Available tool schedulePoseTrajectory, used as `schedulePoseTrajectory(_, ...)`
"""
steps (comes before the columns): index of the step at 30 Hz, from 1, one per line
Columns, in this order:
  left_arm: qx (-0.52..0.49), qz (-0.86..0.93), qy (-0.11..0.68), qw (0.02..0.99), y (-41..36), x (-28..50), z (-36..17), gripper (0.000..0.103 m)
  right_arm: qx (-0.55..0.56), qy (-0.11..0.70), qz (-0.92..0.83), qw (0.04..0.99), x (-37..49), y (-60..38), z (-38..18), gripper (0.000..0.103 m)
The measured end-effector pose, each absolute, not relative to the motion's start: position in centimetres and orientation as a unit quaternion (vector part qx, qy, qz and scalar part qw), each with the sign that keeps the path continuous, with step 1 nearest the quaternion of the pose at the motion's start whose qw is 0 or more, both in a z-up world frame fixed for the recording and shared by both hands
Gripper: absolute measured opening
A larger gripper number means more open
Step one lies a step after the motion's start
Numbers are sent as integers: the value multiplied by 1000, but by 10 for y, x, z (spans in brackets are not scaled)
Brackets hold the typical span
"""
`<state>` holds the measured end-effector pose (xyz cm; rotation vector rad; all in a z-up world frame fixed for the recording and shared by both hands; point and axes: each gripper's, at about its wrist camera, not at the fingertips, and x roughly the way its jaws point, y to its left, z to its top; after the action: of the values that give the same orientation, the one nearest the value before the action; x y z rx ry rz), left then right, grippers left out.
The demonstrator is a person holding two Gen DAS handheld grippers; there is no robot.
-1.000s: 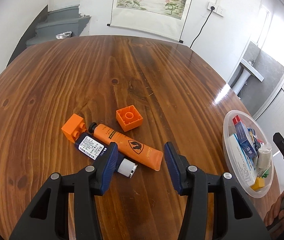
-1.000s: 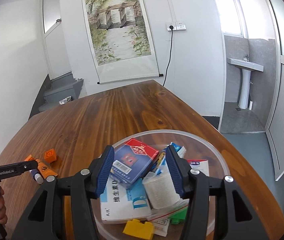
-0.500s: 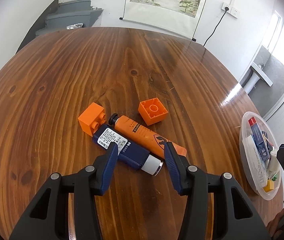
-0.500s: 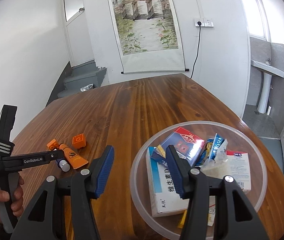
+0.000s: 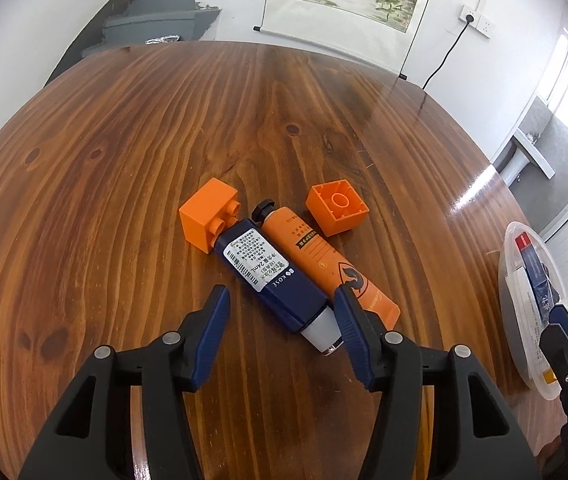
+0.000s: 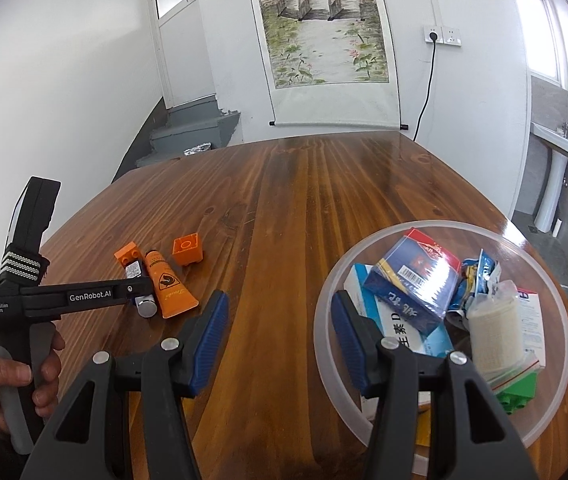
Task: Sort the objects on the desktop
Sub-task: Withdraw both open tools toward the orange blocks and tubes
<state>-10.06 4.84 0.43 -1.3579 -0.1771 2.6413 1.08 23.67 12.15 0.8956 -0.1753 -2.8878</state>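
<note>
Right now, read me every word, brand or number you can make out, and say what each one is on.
"KOSE" and "24mL": white label of the navy tube.
"GenRobot.AI": side of the left hand-held gripper.
"Data Acquisition System": same gripper's body, lower left.
"D": white medicine box in the clear bowl, beside Chinese characters.
Orange tube: print too small to read.
Blue box: barcode digits unreadable.

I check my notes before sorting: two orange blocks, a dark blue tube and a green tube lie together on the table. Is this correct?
Not quite: the second tube is orange, not green, as the left wrist view shows. The two orange blocks and the dark blue tube lie together on the table.
</note>
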Motion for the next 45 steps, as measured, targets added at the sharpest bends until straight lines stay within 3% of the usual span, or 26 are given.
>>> schedulePoseTrajectory(16,-452,891,-25,46,25,-87,8,58,322,-33,-942,94,1,209,117,58)
schedulePoseTrajectory(30,-439,895,11,77,37,-106,6,58,358,-23,-925,124,-25,184,108,58)
schedulePoseTrajectory(38,-448,889,-1,90,24,-107,4,58,371,-24,-918,134,-38,173,102,58)
schedulePoseTrajectory(45,-461,881,-57,94,-1,-108,5,58,374,-23,-916,143,-44,164,101,58)
